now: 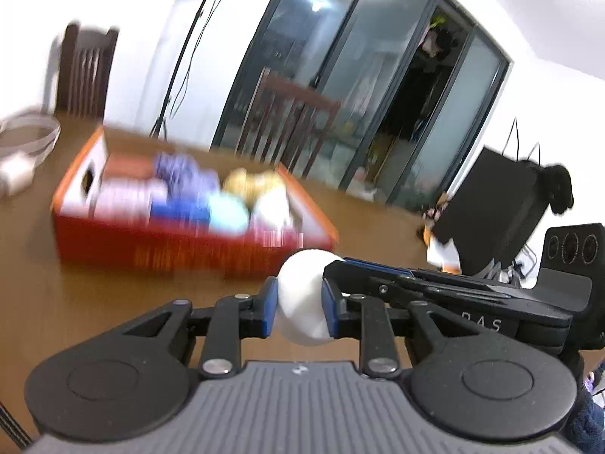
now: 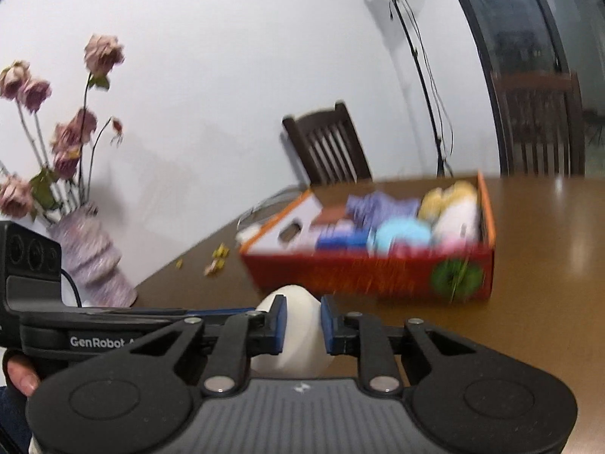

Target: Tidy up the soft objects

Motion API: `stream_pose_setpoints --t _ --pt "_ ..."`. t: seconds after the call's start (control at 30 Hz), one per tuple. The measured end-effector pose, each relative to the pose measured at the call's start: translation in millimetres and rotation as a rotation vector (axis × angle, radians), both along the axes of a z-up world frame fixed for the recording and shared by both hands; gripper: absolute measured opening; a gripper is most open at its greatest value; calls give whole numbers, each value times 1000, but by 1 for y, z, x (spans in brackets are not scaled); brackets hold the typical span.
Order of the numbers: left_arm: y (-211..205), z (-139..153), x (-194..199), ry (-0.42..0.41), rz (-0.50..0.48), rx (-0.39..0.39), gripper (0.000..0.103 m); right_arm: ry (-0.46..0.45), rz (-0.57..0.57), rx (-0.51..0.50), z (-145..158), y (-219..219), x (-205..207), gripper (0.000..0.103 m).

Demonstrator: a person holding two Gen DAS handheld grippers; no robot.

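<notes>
Ribbed grey housing and black linkage arms fill the bottom of both wrist views. Between the blue pads of the left gripper point(image 1: 300, 302) a white soft object point(image 1: 302, 297) is pinched, its body bulging above and below the pads. The same white soft object is seen clamped from the other side by the right gripper point(image 2: 302, 327), so it is held by both at once, above the brown wooden table point(image 2: 537, 249). No earlier picture is given, and the pads are pressed into the object in both views.

"GenRobot" is printed in white on the side of the left gripper as seen from the right wrist; on the right gripper only the letters "A S" can be read. A fingertip point(image 2: 20, 378) is visible at that handle.

Beyond, an orange-red cardboard box point(image 2: 378, 272) is set on the table, filled with blurred soft items in purple, blue, pale cyan, yellow and white. A green round mark on its front wall is too blurred to be read. A vase of dried pink roses point(image 2: 90, 257) is placed well apart from the box.
</notes>
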State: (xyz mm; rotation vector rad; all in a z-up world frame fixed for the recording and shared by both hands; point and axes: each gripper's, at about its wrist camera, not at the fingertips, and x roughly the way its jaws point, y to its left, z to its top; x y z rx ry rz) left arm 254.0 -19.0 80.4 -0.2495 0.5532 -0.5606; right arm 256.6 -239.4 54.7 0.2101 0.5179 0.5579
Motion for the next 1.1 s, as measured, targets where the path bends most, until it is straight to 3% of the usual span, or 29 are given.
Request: stream_pose_setpoints --t 0.07,0.17,0.3,0.47,0.63,0.77,0.9,0.97,1.03,1.1 --pt "1 18 30 -49 1 5 25 -48 -2 -12 18 -1 27 19" --pt "6 31 85 -45 15 -14 25 -76 1 -5 38 -2 78 19" --pt "19 21 165 43 62 -30 25 -33 7 -11 40 6 164 19" --pt "25 -27 236 231 115 33 24 132 6 -54 -1 37 251 18" --pt "22 -55 257 295 86 123 23 310 43 -120 -47 54 290 17" --pt "15 -62 259 334 41 151 23 385 64 -179 -55 52 291 17" --pt "12 -62 258 329 52 156 27 416 53 -149 -57 41 292 17" --pt "14 -60 257 327 59 147 31 406 27 -153 -54 40 293 21" --pt "19 -51 249 316 83 163 51 381 13 -170 -48 41 285 34" --pt "26 -38 236 285 99 169 56 334 -12 -181 -37 40 275 47"
